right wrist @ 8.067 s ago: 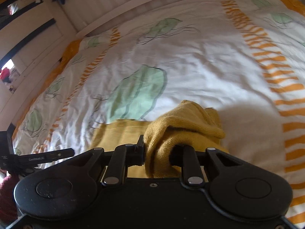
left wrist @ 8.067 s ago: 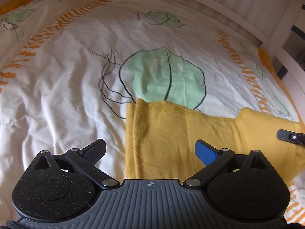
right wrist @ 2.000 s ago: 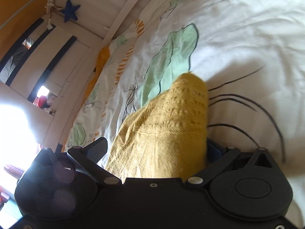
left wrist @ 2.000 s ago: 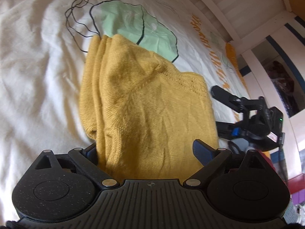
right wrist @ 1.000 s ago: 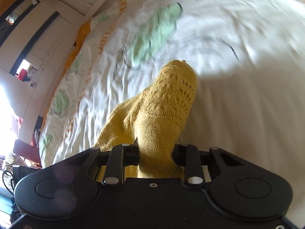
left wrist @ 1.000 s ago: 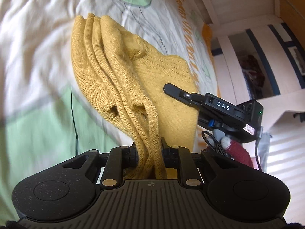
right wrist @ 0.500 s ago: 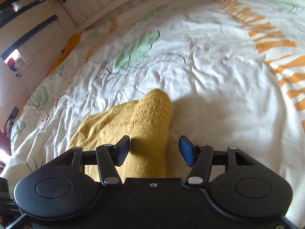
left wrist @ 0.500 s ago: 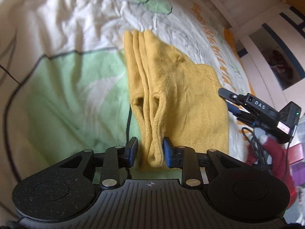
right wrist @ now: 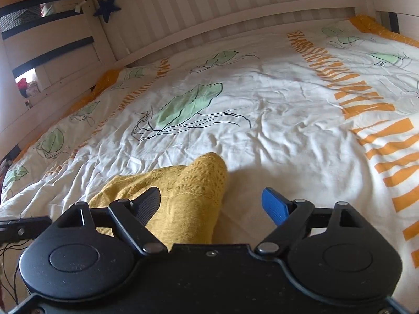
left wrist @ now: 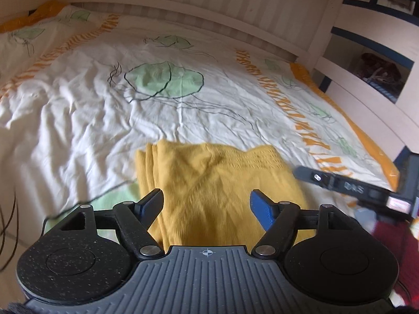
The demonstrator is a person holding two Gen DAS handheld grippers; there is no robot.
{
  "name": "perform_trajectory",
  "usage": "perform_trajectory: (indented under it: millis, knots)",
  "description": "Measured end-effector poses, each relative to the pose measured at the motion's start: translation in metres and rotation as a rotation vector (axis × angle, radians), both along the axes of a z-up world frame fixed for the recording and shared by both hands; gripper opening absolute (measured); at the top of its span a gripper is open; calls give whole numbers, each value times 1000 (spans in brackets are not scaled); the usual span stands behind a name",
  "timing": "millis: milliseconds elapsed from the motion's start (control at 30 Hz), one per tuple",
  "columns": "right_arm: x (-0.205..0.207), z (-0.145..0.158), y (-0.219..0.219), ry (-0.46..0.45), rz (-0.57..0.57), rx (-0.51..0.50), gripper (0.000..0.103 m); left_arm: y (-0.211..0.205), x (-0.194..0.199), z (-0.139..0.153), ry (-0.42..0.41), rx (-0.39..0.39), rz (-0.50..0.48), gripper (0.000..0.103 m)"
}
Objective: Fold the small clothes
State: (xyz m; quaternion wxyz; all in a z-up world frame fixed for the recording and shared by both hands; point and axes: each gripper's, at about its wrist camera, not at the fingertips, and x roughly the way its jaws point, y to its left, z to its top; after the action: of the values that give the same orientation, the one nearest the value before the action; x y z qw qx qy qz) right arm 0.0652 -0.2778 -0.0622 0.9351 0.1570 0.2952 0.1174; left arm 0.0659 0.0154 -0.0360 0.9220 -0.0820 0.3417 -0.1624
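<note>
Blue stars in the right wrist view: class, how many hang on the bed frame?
1. A dark blue star hangs at the upper left on the white bed frame; others may be out of view.

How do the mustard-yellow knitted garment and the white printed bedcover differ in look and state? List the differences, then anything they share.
1. The mustard-yellow knitted garment is one plain colour; the white printed bedcover carries green leaf shapes and orange stripes.
2. The garment is folded into layers; the bedcover is spread out flat.
3. The garment lies on top; the bedcover lies beneath it.
Shared: both are soft, creased fabric.
</note>
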Motion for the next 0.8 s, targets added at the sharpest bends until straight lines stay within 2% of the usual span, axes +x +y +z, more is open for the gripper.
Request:
perform_trajectory:
  millis: [200,333,400,467,600,700,767,800]
  knots:
    - [-2,-2,-4,5,-7,10,87,-7,41,-16,5,87,100,71]
    - [-2,-2,1,6,12,-8,88,6,57,-40,70,159,173,71]
    - [-1,0,3,6,15,-13,91,19,58,-53,104,129,187,73]
    - [2,3,5,0,15,-16,91,32,52,-58,103,82,213,73]
    - [20,7,10,13,-14,-40,92,37,44,-57,90,73,214,73]
    - [41,-7,15,88,-66,-102,93,36,44,-56,91,67,219,74]
    - [56,-30,17,173,-79,-160,94,36,45,-58,90,65,218,75]
    - [58,-40,17,179,-81,-160,98,36,45,-58,89,66,219,75]
